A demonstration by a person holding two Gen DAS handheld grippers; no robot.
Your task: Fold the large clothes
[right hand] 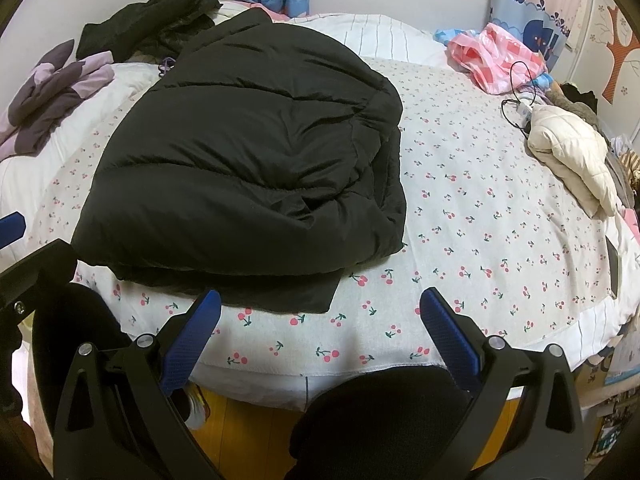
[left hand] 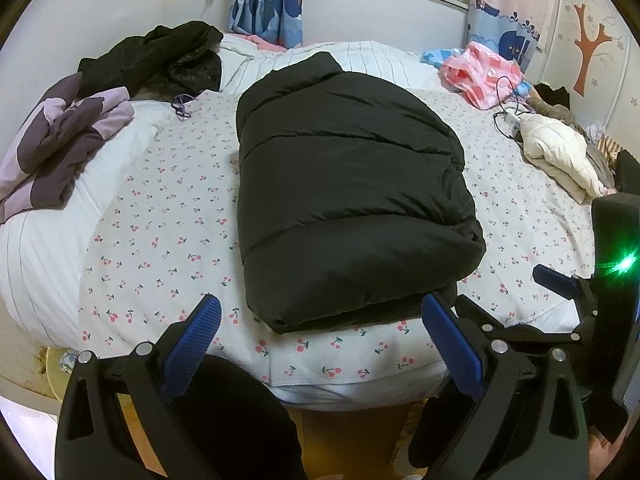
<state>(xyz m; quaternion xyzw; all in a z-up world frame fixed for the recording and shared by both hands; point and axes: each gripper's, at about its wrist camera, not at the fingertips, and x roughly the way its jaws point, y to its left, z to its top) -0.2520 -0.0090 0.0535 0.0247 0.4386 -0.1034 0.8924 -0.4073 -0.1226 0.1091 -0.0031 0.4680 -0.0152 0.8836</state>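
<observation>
A black puffer jacket [left hand: 348, 188] [right hand: 248, 168] lies folded into a thick rectangle on the cherry-print bed sheet [left hand: 160, 240] [right hand: 480, 208]. My left gripper [left hand: 320, 312] hovers open at the bed's near edge, just short of the jacket's front hem, nothing between its blue pads. My right gripper [right hand: 320, 308] is open too, near the jacket's front right corner and not touching it. The right gripper also shows at the right edge of the left wrist view, with a green light.
A purple garment [left hand: 60, 148] and another black coat [left hand: 160, 60] lie at the bed's left. A cream puffer jacket [right hand: 572, 152], a pink bag [right hand: 496, 56] and a cable sit at the right. Wooden floor and a person's dark-clothed legs are below the bed edge.
</observation>
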